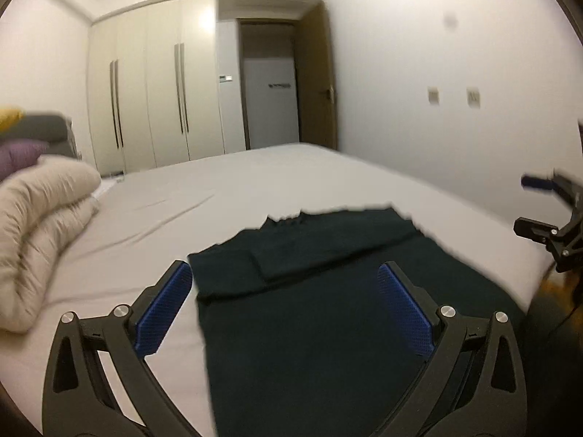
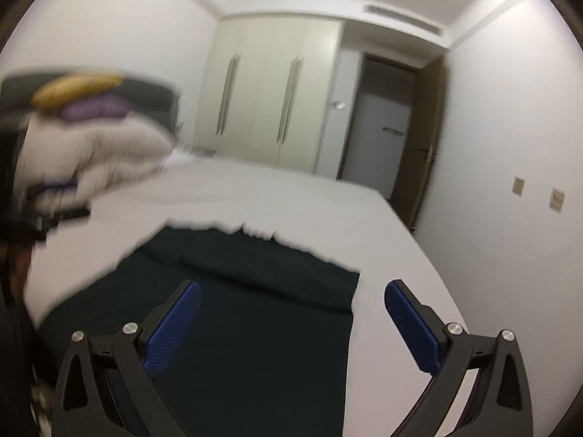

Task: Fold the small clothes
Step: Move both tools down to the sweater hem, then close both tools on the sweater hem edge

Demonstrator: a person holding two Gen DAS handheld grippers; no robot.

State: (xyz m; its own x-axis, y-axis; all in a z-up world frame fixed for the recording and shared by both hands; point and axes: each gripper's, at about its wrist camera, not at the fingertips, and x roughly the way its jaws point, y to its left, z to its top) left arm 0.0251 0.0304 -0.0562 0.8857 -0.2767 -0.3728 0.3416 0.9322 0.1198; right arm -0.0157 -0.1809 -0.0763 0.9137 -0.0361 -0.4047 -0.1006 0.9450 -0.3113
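A bed [image 1: 255, 182] is filling the room, a beige duvet [image 1: 40, 225] lying bunched at its left. A dark garment [image 1: 309, 291] is lying partly folded on the sheet. Both grippers, left [image 1: 284, 309] and right [image 2: 291, 324], are hovering above it, fingers wide apart, gripping nothing.

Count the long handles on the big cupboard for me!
4, in two pairs: one pair on the left doors, another pair on the middle doors of the cupboard. None seem hidden.
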